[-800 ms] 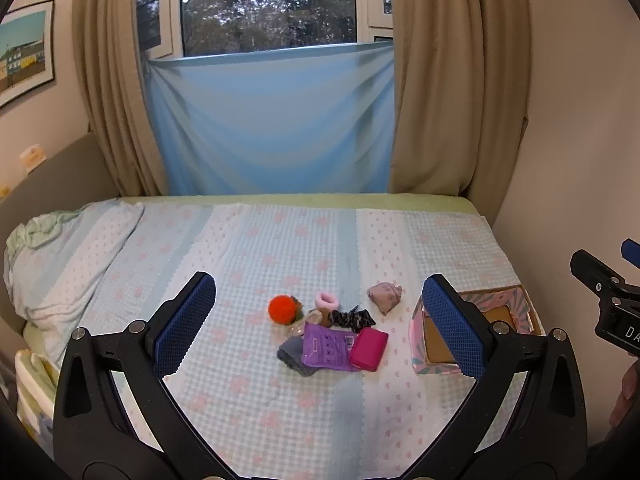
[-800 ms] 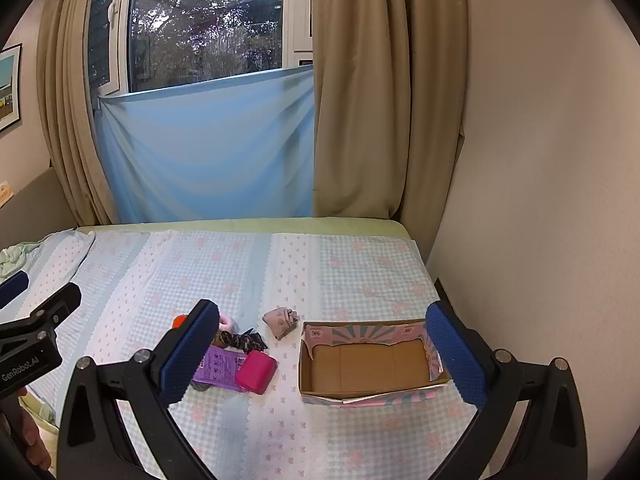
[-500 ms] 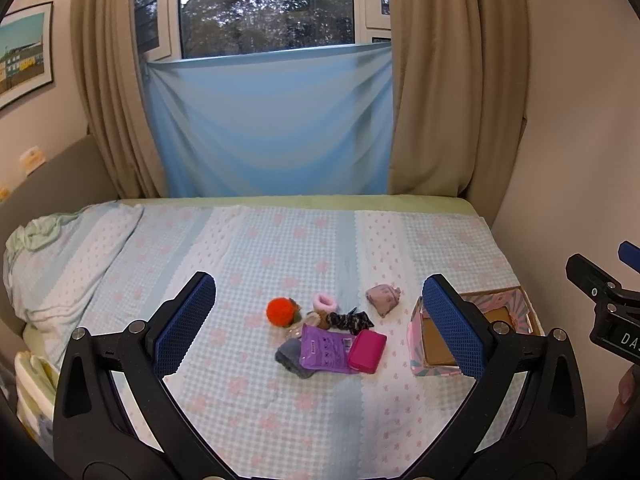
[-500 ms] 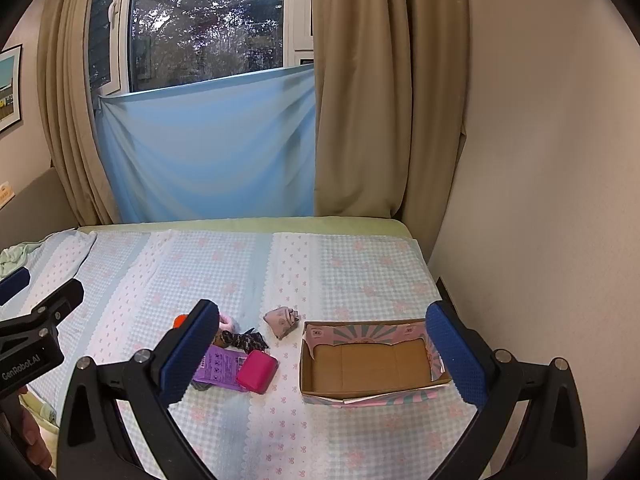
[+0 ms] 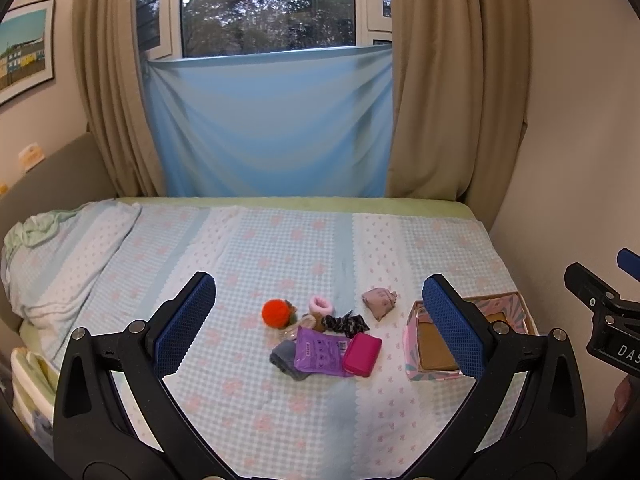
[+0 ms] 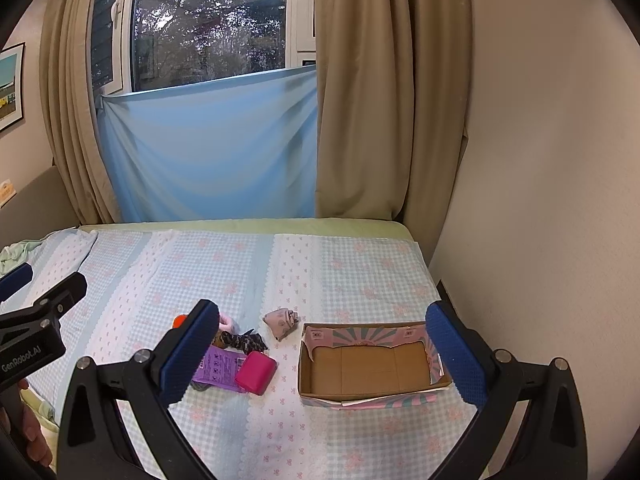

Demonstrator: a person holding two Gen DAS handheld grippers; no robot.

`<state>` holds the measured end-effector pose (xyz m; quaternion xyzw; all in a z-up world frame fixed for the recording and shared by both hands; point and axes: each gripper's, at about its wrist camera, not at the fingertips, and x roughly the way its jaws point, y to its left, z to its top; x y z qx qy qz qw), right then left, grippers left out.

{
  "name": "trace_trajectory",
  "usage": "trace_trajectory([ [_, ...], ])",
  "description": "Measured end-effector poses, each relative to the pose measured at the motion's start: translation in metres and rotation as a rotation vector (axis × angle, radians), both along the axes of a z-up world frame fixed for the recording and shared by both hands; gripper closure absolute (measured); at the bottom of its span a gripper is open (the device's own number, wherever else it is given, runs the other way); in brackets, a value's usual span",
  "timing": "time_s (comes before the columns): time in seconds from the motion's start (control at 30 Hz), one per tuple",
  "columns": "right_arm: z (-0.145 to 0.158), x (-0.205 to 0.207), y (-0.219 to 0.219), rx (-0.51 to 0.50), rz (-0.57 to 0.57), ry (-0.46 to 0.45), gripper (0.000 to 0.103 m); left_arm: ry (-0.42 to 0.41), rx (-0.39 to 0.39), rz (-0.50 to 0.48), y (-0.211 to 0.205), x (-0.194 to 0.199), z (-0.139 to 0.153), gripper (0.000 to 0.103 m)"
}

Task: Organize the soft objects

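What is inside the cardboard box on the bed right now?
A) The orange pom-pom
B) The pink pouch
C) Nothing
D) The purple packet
C: the cardboard box shows only its bare brown floor, while the small things lie in a cluster on the bed to its left.

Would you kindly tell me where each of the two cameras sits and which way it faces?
Left wrist: on the left gripper, looking forward and down over the bed at the pile of soft things around the magenta pouch; its own open jaws frame it, the right gripper's tip at the right edge.
Right wrist: on the right gripper, facing the same way, centred on the open cardboard box; own open jaws, left gripper at the left edge.
Shared: bed, pouch, box, grey drawstring bag, window.
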<state>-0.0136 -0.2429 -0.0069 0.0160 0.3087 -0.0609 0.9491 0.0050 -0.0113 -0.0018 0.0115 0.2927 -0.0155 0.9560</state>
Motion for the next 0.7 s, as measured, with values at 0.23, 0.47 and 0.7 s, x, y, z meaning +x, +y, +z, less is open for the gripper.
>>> trace_trajectory([
  [0.23,0.0003,-0.0006,-0.0005,0.003,0.009,-0.003,0.000,0.000,-0.001,0.002,-0.0016,0.0000,0.0006,0.000],
  [0.47,-0.0022,-0.0026,-0.0018,0.008,0.013,-0.005,0.000,-0.001,0.001,0.002,-0.0018,-0.0003,0.0006,0.000],
  [0.7,-0.0021,-0.0031,-0.0016,0.012,0.012,-0.006,0.000,-0.004,0.001,0.002,-0.0022,-0.0005,0.0011,0.000],
])
